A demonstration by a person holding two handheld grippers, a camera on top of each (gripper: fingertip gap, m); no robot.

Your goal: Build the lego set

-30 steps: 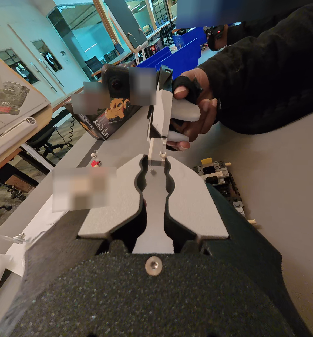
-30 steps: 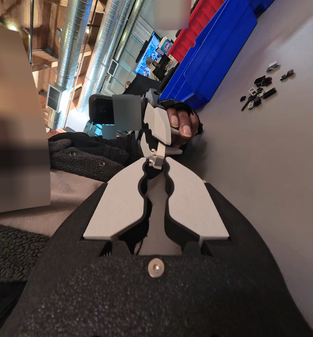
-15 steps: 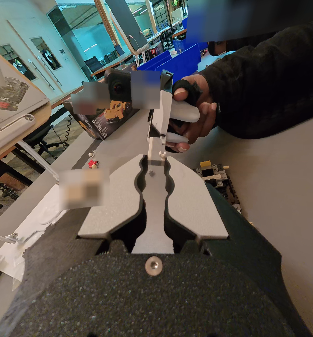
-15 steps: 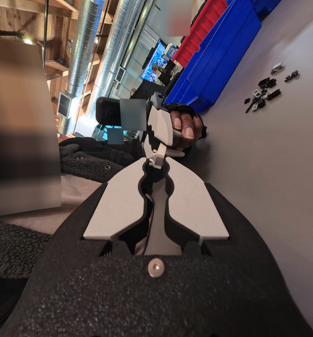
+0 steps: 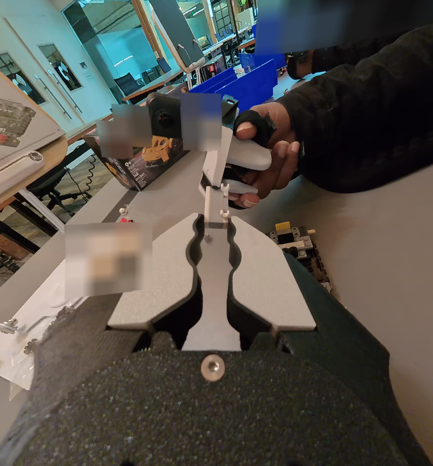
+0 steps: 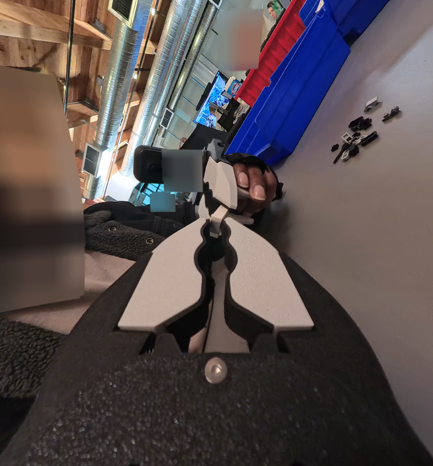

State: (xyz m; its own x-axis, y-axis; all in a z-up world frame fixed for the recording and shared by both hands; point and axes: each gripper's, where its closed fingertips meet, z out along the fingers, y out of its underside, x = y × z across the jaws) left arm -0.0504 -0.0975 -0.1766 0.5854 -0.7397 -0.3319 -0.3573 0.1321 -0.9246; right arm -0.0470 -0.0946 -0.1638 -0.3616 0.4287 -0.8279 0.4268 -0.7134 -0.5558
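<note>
Closest to the left wrist camera, the left gripper has its two grey fingers drawn in until only a narrow slot is left, and their tips pinch the near end of a white lego piece. The piece stands up and away from the tips, clear of the grey table. Its far end meets the tips of the right gripper, which points back toward the left one. In the right wrist view, those tips are likewise closed on the white part. Whether this is one part or two pressed together cannot be told.

The right hand is wrapped around its handle, with the thumb on top, the fingers curled beneath and a dark sleeve behind. The left hand grips its handle the same way, low over the table.

Just right of the left gripper, the partly built lego model lies flat on the table, partly hidden by the gripper body. To the left lies a clear plastic bag. Farther off, the lego box stands near the table's left edge. In the right wrist view, bare table stretches out to the loose dark pieces, with blue bins along the far edge.
</note>
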